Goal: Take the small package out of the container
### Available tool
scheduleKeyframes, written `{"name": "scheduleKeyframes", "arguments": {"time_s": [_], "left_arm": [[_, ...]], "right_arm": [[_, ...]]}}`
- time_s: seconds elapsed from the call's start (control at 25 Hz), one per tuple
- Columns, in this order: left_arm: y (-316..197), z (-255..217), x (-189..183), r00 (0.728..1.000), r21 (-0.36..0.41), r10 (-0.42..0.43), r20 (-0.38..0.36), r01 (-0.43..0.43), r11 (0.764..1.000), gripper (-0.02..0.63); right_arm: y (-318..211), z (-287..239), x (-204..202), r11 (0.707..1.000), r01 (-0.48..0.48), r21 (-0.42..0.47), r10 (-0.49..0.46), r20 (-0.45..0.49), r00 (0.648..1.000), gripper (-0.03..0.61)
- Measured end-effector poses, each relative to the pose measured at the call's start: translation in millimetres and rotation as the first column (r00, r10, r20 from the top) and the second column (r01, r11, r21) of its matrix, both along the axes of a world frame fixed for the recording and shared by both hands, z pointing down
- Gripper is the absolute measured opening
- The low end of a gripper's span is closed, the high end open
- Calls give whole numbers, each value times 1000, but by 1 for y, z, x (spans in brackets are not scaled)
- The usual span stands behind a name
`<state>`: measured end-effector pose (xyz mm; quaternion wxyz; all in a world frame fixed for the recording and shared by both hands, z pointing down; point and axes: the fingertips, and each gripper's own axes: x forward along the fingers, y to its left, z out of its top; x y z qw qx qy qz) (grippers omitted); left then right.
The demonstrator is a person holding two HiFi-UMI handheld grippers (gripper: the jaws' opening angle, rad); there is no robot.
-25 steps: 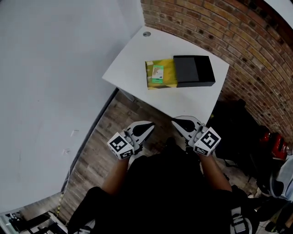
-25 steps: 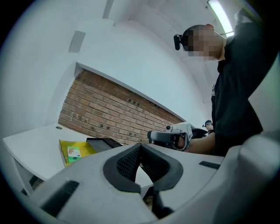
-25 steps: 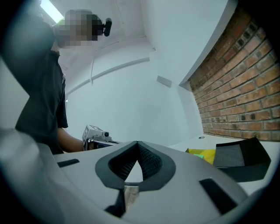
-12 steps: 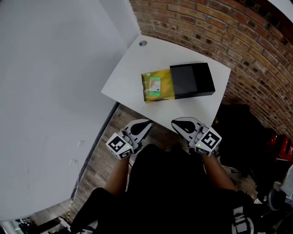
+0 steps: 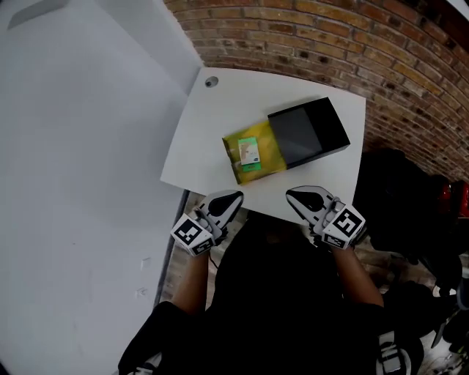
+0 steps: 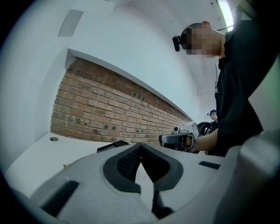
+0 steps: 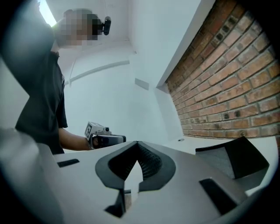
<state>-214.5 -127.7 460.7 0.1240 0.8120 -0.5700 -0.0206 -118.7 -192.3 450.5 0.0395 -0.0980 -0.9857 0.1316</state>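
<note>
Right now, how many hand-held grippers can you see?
2. The white left hand-held gripper is at the white table's near edge, shut and empty; the white right hand-held gripper is beside it, also shut. None seem hidden.

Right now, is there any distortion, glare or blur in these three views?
Head view: fairly sharp, though the lens bows the brick wall into an arc. Left gripper view: fisheye with dark corners, ceiling light glaring top right. Right gripper view: same fisheye, glare top left.

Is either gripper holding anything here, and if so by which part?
Nothing is held: the left gripper and the right gripper are both shut and empty.
</note>
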Motion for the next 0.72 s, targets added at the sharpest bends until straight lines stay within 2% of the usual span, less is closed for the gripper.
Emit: {"name": "scheduleKeyframes", "arguments": {"time_s": [0.28, 0.44, 0.56, 0.72], "left_arm": [[-26, -4, -77, 991, -7, 133, 27, -133, 991, 12], [-46, 2, -101, 965, -40, 231, 126, -228, 973, 12], [-61, 4, -110, 904, -70, 345, 251, -338, 938, 12], [-83, 18, -111, 753, -161, 511, 414, -492, 856, 12]], "right_arm": [[-13, 2, -54, 985, -172, -12, 172, -36, 984, 6], [-18, -6, -73, 968, -251, 5, 251, -35, 967, 6], [-24, -10, -77, 949, -315, 20, 315, -38, 948, 6], [-27, -12, -73, 914, -403, 34, 404, -33, 914, 6]]}}
